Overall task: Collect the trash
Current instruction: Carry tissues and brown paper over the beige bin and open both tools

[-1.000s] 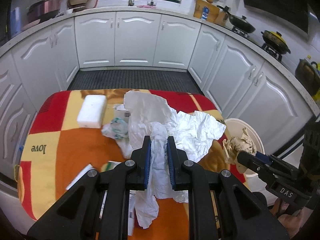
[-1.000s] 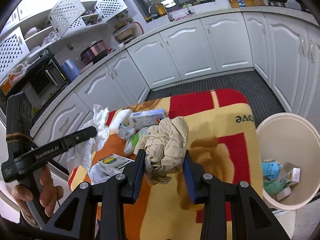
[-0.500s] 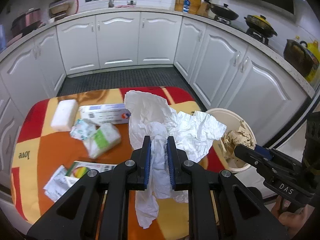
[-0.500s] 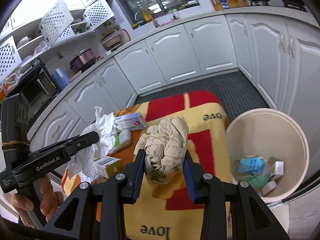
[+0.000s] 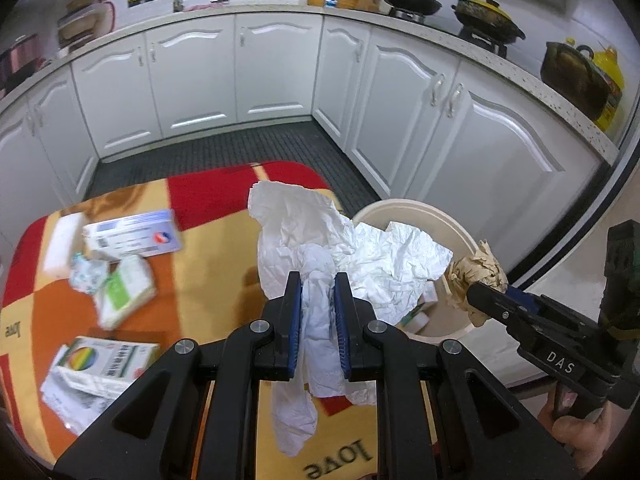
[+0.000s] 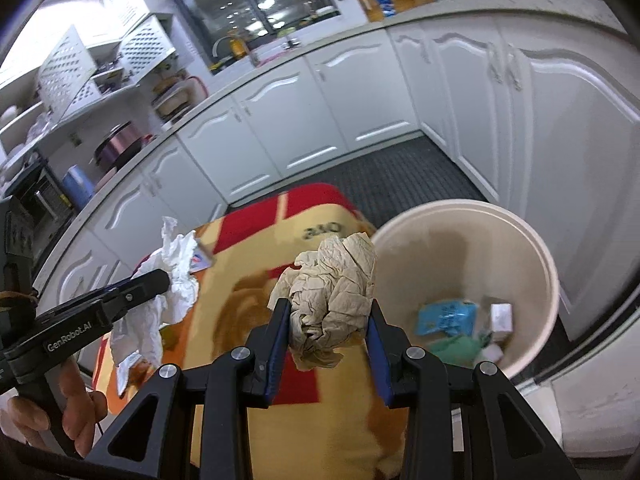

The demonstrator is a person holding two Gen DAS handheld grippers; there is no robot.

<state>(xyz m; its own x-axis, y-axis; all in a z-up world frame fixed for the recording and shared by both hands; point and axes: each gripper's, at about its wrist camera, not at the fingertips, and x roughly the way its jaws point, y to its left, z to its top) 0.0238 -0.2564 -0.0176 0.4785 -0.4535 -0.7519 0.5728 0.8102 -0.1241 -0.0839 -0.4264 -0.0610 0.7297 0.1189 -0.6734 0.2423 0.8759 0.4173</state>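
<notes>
My left gripper (image 5: 318, 280) is shut on a crumpled white paper sheet (image 5: 352, 252), which hangs over the table's right edge, partly in front of the cream trash bin (image 5: 420, 210). My right gripper (image 6: 326, 308) is shut on a brown paper wad (image 6: 332, 296), held at the bin's left rim (image 6: 460, 206). The bin holds a blue wrapper (image 6: 446, 316), a green piece and small white boxes. In the left wrist view the brown paper wad (image 5: 476, 276) sits at the bin's right rim. The white paper sheet (image 6: 172, 272) shows at the left of the right wrist view.
On the red, orange and yellow table blanket (image 5: 208, 264) lie a white-blue box (image 5: 132, 234), a green-white packet (image 5: 124, 296), a crumpled wrapper (image 5: 88, 276), a white block (image 5: 60, 244) and a rainbow-printed box (image 5: 104, 360). White kitchen cabinets (image 5: 472, 140) surround the dark floor mat (image 5: 224, 148).
Both grippers have swung right from over the table toward the bin, still holding their papers. The bin now fills more of both views; the table items have slid left.
</notes>
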